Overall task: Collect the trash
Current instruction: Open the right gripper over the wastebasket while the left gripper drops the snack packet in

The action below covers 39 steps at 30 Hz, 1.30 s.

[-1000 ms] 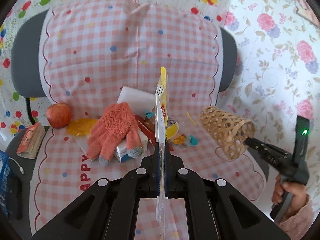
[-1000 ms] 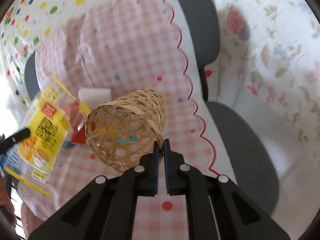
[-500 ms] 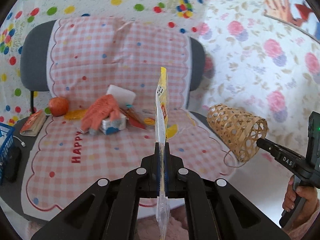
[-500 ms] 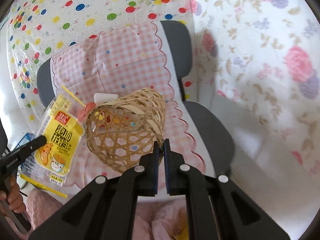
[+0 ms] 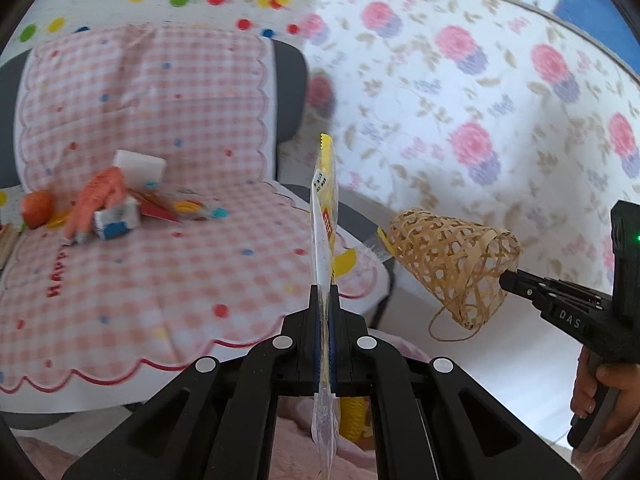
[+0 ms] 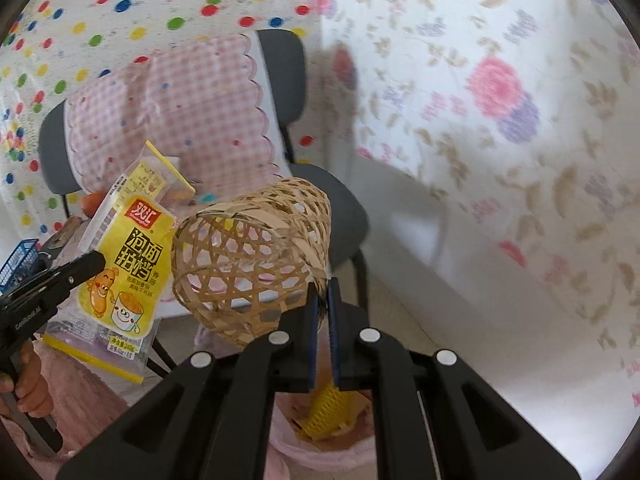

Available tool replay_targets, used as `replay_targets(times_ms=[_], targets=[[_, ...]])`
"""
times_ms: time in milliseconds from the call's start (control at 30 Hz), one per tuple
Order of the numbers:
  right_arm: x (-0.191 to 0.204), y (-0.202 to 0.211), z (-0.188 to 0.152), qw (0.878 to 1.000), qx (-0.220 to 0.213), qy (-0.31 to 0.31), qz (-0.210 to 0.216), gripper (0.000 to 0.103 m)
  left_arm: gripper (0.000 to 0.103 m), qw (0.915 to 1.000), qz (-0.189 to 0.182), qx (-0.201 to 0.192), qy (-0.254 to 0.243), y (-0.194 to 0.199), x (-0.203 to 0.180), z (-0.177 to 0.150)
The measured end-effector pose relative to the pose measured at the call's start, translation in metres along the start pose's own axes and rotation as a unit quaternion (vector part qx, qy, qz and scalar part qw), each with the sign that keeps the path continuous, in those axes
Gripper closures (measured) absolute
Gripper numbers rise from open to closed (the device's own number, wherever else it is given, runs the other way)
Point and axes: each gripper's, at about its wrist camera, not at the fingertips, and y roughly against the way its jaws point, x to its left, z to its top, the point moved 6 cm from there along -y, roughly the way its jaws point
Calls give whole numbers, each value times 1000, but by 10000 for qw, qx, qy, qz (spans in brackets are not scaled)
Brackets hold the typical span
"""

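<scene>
**Wrapper and basket carried off the chair toward the bin**

Left wrist view: the left hand-held gripper (image 5: 325, 300) is at the bottom centre, its jaws shut tight on a yellow snack wrapper (image 5: 325, 216) that stands edge-on, rising toward 12 o'clock. At 3 o'clock the right hand-held gripper (image 5: 516, 280) pinches the rim of a woven bamboo basket (image 5: 452, 260), which hangs in the air, tipped on its side. At 9 o'clock a chair under a pink checked cover (image 5: 160, 272) carries the leftover clutter: an orange glove (image 5: 100, 196), a white block (image 5: 140, 164), a round orange fruit (image 5: 38, 208) and small scraps.

Right wrist view: the right hand-held gripper's jaws at 6 o'clock are almost fully closed on the basket's woven edge, with the basket's open mouth facing the camera. At 9 o'clock the wrapper shows its printed front, clamped by the left hand-held gripper. Just below the jaws lies a pink-lined bin (image 6: 320, 452) with a yellow mesh piece (image 6: 328, 412) inside.

The step in hand appears to be carrying rubbish to the bin. The next move likely calls for bringing the wrapper over the bin's opening and opening the left jaws.
</scene>
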Motion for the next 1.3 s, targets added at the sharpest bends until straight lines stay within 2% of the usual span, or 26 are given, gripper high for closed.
replay_targets(times_ms=[133, 333, 733, 833, 900, 967, 1067, 1200, 1233, 1300], targets=[[-20, 4, -17, 9996, 168, -115, -218, 98, 100, 9996, -204, 140, -107, -11, -19, -11], [-40, -1, -38, 9983, 375, -340, -279, 98, 100, 9986, -358, 339, -212, -31, -41, -22], [-57, -35, -43, 9967, 580, -564, -101, 97, 99, 9961, -487, 728, -123, -78, -56, -24], [-56, -49, -43, 9959, 662, -613, 53, 95, 93, 9948, -509, 870, -136, -89, -59, -26], [-56, -58, -44, 9954, 684, -655, 113, 94, 77, 9950, -456, 885, -82, -93, -57, -26], [-57, -65, -44, 9949, 702, -716, 142, 93, 68, 9952, -423, 876, -54, -94, -53, -24], [-58, -64, -42, 9945, 676, -776, 174, 92, 68, 9962, -331, 808, -26, -88, -46, -19], [-62, -41, -28, 9963, 356, -778, 77, 92, 68, 9983, 72, 584, -48, -66, -27, -7], [-63, -32, -22, 9966, 223, -791, 45, 90, 68, 9984, 189, 528, -6, -59, -19, -5], [-65, -18, -12, 9967, 10, -816, -6, 80, 68, 9983, 263, 503, 101, -50, -7, -3]])
